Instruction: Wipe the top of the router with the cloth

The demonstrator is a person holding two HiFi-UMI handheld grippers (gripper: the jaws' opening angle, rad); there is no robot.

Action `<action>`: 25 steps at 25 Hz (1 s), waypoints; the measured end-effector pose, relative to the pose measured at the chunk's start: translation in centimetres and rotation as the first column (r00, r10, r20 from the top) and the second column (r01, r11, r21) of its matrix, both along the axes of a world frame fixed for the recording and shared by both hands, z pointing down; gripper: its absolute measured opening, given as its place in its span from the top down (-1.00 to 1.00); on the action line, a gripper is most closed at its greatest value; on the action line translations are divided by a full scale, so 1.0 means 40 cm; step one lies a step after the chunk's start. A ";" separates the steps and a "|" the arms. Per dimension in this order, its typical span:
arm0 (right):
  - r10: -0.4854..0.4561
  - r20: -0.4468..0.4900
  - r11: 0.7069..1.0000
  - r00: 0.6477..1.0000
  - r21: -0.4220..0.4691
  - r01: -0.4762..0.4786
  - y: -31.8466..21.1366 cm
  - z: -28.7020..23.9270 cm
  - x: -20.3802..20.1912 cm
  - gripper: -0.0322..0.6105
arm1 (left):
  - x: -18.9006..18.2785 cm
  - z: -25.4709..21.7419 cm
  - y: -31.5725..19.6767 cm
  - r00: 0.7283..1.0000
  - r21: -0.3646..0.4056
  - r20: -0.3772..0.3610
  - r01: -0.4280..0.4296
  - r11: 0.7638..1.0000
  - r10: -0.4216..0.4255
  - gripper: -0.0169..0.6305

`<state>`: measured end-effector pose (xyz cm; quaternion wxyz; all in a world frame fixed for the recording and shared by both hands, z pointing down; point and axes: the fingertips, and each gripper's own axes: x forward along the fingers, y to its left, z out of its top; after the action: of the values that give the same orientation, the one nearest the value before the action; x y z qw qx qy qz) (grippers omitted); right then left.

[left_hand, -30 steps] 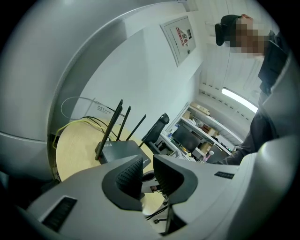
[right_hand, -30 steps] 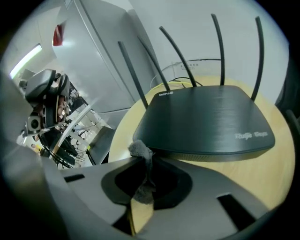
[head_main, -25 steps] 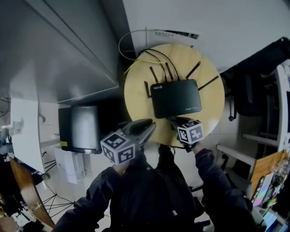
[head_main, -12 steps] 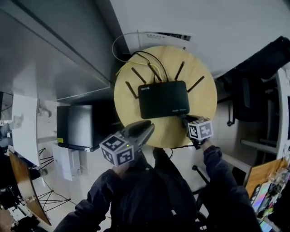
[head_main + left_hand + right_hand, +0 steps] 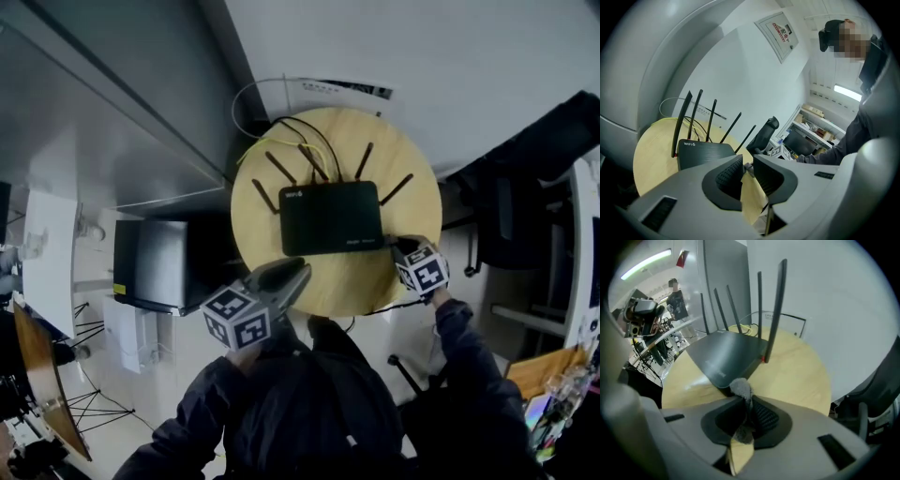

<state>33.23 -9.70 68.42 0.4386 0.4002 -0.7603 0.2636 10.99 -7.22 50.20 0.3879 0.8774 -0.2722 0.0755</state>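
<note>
Moved: right gripper sits further right along the near edge of the flat black router than a second ago, now by its near right corner.
Right jaws: pressed together on a small grey fuzzy cloth, its tuft just at that corner.
Left jaws: a narrow gap apart, nothing between; left gripper hangs over the table's near edge.
Router: mid round pale wooden table, antennas raised.
Writing: white "WIFI 6" on the router's top.
</note>
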 end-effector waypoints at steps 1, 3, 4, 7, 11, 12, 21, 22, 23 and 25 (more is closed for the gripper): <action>-0.015 -0.012 1.000 1.000 0.010 0.015 -0.025 -0.002 0.014 0.69 | -0.005 -0.001 -0.003 1.000 0.001 0.003 0.011 1.000 -0.011 0.74; -0.069 -0.040 0.997 0.997 0.021 0.070 -0.070 -0.004 0.027 0.69 | -0.015 -0.002 -0.008 1.000 0.003 0.008 0.030 1.000 -0.030 0.74; -0.108 -0.057 0.994 0.993 0.021 0.109 -0.089 -0.001 0.026 0.69 | -0.019 -0.003 -0.011 0.999 0.004 0.011 0.039 0.999 -0.039 0.74; -0.224 -0.114 0.973 0.968 0.021 0.228 -0.140 0.021 0.011 0.69 | -0.035 -0.008 -0.021 0.998 0.007 0.019 0.067 0.998 -0.067 0.74; -0.333 -0.137 0.941 0.933 0.008 0.338 -0.160 0.048 -0.009 0.69 | -0.055 -0.017 -0.033 0.994 0.009 0.022 0.108 0.994 -0.108 0.74; -0.361 -0.139 0.931 0.922 0.005 0.365 -0.155 0.052 -0.015 0.69 | -0.061 -0.018 -0.034 0.993 0.007 0.022 0.115 0.993 -0.115 0.74; -0.554 -0.188 0.825 0.811 0.007 0.565 -0.008 0.048 -0.057 0.69 | -0.042 -0.016 -0.032 0.996 0.007 0.010 0.092 0.996 -0.092 0.74; -0.554 -0.187 0.825 0.811 0.006 0.565 0.009 0.046 -0.057 0.69 | -0.038 -0.019 -0.030 0.996 0.008 0.008 0.085 0.996 -0.085 0.74; -0.553 -0.181 0.826 0.813 0.006 0.563 0.024 0.044 -0.058 0.69 | -0.035 -0.021 -0.028 0.997 0.010 0.006 0.078 0.997 -0.079 0.74; -0.550 -0.171 0.829 0.818 0.006 0.559 0.051 0.039 -0.061 0.69 | -0.031 -0.026 -0.023 0.998 0.014 0.002 0.067 0.998 -0.067 0.74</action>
<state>30.78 -7.67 69.98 0.5450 0.1939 -0.8127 0.0698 9.75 -8.14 49.15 0.3837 0.8703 -0.3024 0.0618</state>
